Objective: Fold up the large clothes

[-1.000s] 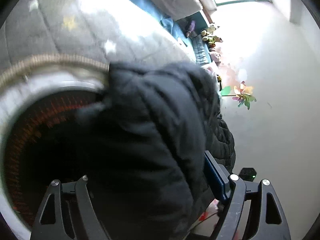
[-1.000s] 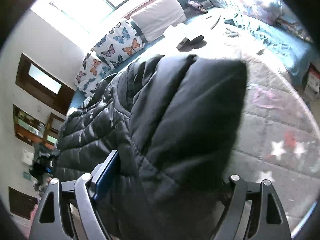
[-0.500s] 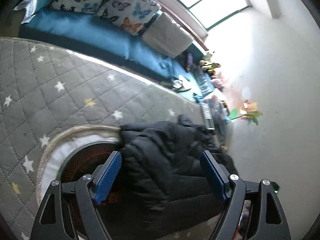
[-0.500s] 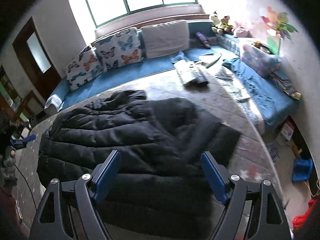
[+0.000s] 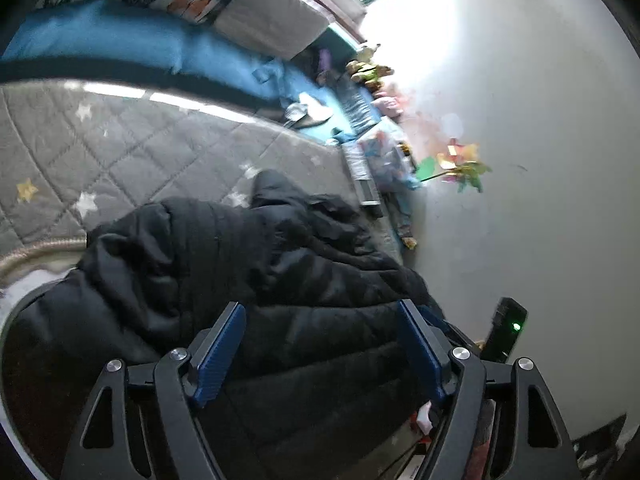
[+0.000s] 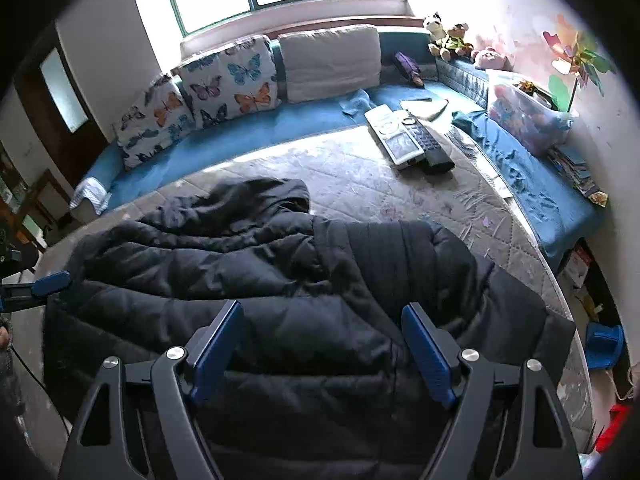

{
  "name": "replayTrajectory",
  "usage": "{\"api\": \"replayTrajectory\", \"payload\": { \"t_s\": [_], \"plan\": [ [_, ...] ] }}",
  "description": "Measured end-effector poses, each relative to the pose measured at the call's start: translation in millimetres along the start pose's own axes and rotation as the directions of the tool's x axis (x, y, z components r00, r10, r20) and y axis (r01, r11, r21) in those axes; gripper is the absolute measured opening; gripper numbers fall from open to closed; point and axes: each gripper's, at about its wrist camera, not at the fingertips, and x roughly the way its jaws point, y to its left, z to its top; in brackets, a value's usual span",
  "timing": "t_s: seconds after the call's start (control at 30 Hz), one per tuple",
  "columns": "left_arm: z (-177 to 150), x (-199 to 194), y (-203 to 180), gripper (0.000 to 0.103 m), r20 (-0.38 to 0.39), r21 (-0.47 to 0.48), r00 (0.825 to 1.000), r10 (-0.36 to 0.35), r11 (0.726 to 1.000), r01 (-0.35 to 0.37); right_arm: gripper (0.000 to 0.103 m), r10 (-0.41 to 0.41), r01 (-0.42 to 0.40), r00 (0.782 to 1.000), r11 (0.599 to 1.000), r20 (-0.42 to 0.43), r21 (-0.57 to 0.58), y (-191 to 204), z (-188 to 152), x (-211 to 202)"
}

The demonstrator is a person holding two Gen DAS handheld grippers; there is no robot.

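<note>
A black puffer jacket point(image 6: 280, 272) lies spread on the grey quilted star mat point(image 6: 360, 176), its hood point(image 6: 260, 196) toward the blue bench. My right gripper point(image 6: 322, 306) hovers open above the jacket's near part, with no fabric pinched. In the left wrist view the jacket point(image 5: 240, 264) lies bunched below my left gripper point(image 5: 320, 308), whose jaws are closing a little but stand wide, with nothing gripped between them. One blue pad point(image 6: 52, 280) of the left gripper shows at the jacket's left edge in the right wrist view.
A blue bench point(image 6: 280, 124) with butterfly pillows point(image 6: 232, 80) rings the mat. Flat devices point(image 6: 404, 136) lie on the mat's far right. A clear toy bin point(image 6: 528, 112) and pinwheel point(image 5: 460, 164) stand by the wall. A round rug's rope edge point(image 5: 36, 252) shows left.
A second ago jacket fabric filled the space between both grippers' jaws. Both have since pulled back and up, and the jacket now lies on the mat below them.
</note>
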Motion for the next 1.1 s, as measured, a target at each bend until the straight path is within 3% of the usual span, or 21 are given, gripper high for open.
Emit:
{"api": "replayTrajectory", "payload": {
  "t_s": [0.23, 0.43, 0.7, 0.87, 1.1],
  "plan": [
    [13, 45, 40, 0.077, -0.041, -0.083, 0.999, 0.008, 0.997, -0.011, 0.090, -0.055, 0.053, 0.996, 0.998, -0.064, -0.045, 4, -4, 22],
    [2, 29, 18, 0.077, -0.020, -0.010, 0.999, 0.042, 0.999, -0.042, 0.089, -0.112, 0.111, 0.994, 0.987, -0.007, -0.114, 19, -11, 0],
    [-38, -9, -18, 0.077, 0.020, 0.137, 0.991, 0.132, 0.982, -0.134, 0.089, -0.135, 0.142, 0.990, 0.971, 0.050, -0.191, 45, -41, -41],
    [-74, -24, -27, 0.077, 0.019, 0.196, 0.985, 0.173, 0.965, -0.174, 0.089, -0.134, 0.137, 0.991, 0.969, 0.031, -0.207, 51, -61, -50],
    [-111, -23, -16, 0.077, -0.020, 0.202, 0.974, 0.228, 0.955, -0.219, 0.089, -0.145, 0.145, 0.989, 0.969, 0.012, -0.202, 55, -81, -59]
  ]
}}
